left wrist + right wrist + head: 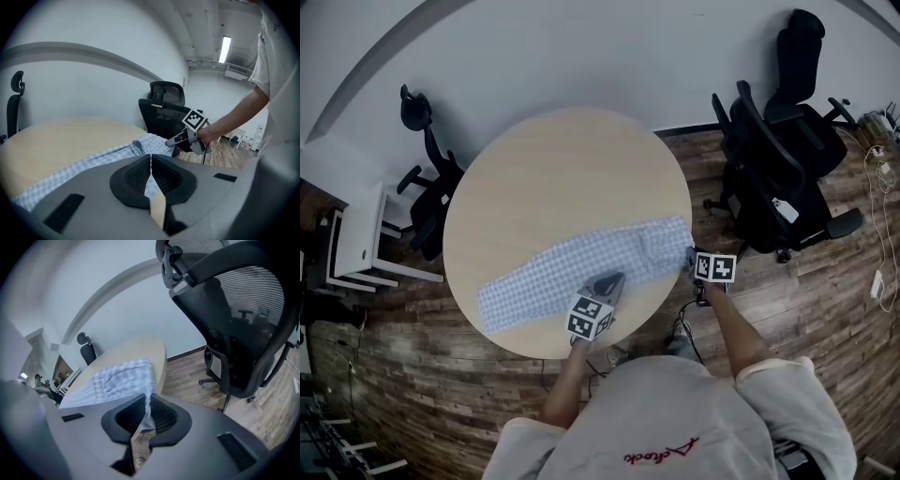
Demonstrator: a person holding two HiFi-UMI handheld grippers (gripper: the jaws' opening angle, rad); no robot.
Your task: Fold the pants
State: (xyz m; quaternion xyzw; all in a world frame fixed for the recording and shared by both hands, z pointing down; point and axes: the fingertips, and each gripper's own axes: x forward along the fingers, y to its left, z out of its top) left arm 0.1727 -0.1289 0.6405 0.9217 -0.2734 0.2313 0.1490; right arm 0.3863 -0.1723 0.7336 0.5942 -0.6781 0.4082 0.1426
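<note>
The blue-and-white checked pants [581, 267] lie stretched slantwise across the near half of the round wooden table [553, 178], from lower left to upper right. My left gripper [612, 279] is at their near edge around the middle, and in the left gripper view it [150, 161] is shut with checked cloth [93, 161] pinched between the jaws. My right gripper [692, 255] is at the pants' right end by the table's rim. In the right gripper view it [147, 411] is shut on a thin fold of the pants [117, 378] that hangs off the edge.
Two black office chairs [769, 178] stand close to the table's right side, one looming large in the right gripper view [234, 324]. Another black chair [431, 187] and a white cabinet [356, 239] are on the left. Cables [881, 216] lie on the wooden floor at far right.
</note>
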